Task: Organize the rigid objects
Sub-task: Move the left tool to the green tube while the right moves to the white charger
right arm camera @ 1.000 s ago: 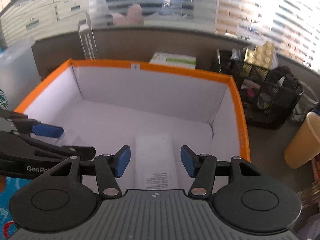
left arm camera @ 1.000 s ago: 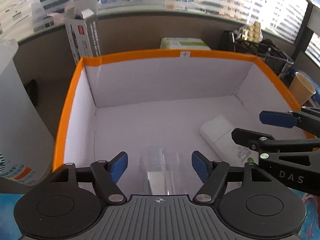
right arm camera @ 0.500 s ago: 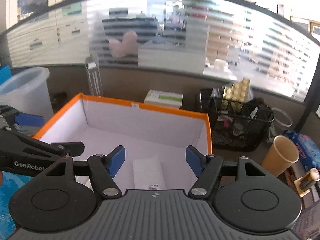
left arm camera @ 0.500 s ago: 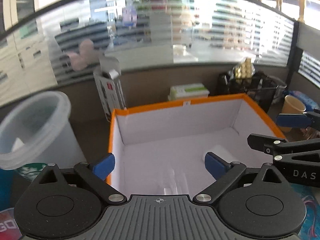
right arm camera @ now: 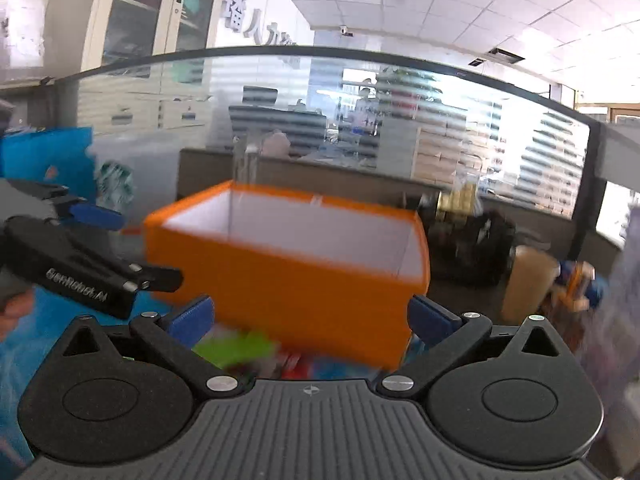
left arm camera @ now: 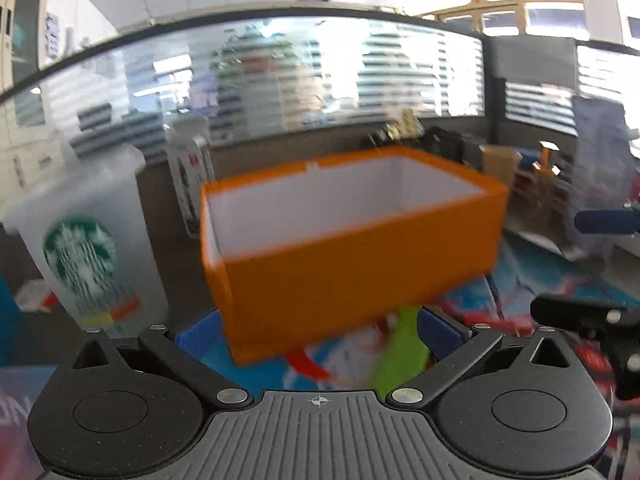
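Showing only leftward, perhaps a Starbucks cup [left arm camera: 86,240]

Orange box [left arm camera: 352,276] (blurred) beyond opening left tool [left arm camera: 318,330]

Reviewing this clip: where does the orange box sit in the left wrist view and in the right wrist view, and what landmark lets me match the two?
Left wrist view: the orange box fills the centre, just beyond the gripper's fingers, its white inside showing.
Right wrist view: the orange box is at centre, slightly left, also just beyond the fingers.
Shared landmark: the Starbucks cup stands left of the box in both views, blurred in the right one.
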{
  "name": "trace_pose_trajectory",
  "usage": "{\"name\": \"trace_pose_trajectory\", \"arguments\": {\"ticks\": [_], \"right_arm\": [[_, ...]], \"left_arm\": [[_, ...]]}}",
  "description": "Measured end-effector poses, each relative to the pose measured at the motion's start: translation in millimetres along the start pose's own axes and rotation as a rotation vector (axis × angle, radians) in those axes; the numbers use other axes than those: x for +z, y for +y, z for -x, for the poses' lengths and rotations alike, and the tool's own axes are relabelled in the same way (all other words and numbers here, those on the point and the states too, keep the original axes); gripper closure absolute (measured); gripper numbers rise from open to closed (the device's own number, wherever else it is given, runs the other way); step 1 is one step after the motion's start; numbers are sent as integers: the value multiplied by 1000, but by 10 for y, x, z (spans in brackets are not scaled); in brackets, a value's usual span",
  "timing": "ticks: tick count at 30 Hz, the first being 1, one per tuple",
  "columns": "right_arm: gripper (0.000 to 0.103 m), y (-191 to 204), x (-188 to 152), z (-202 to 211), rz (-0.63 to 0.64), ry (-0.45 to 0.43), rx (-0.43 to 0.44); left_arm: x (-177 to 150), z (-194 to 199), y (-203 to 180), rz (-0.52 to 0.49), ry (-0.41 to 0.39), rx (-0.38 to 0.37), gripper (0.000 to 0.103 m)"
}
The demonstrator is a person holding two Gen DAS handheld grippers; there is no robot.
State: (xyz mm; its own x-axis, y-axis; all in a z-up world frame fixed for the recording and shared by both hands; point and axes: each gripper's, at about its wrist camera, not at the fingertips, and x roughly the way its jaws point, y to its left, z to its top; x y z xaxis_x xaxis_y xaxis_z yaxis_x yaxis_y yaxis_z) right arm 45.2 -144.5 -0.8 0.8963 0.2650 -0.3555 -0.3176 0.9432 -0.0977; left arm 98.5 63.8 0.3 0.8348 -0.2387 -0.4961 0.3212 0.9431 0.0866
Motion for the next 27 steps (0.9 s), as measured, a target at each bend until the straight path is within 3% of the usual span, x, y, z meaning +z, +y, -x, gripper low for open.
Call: {"name": "trace_pose_trajectory", "arguments": {"ticks": [4, 11, 13, 14, 15, 23, 26, 27], "right_arm": [[0, 154, -227, 48, -52, 58, -43], [3, 162, -316, -68, -202, 139, -52], [16, 179, -343, -120, -202, 159, -47], [35, 198, -346, -131, -200, 172, -44], [44, 192, -355, -144, -211, 179, -18], [64, 162, -466, -247, -272, 245, 56], [64, 158, -461, -252, -261, 249, 67], [64, 133, -466, -246, -266, 249, 73]], "left_arm": [[-163, -62, -9, -43, 11, -3, 0], [-323, -156, -93, -77, 41, -28, 0], [-343, -211, -98, -70, 53, -45, 0], [-364, -183, -59, -68, 57, -57, 0], [-381, -201, -57, -69, 60, -70, 0], [-438, -332, -10, -34, 122, -153, 0], [-437, -348, 57, 6, 125, -163, 19], [-430, -330, 65, 9, 116, -162, 39]]}}
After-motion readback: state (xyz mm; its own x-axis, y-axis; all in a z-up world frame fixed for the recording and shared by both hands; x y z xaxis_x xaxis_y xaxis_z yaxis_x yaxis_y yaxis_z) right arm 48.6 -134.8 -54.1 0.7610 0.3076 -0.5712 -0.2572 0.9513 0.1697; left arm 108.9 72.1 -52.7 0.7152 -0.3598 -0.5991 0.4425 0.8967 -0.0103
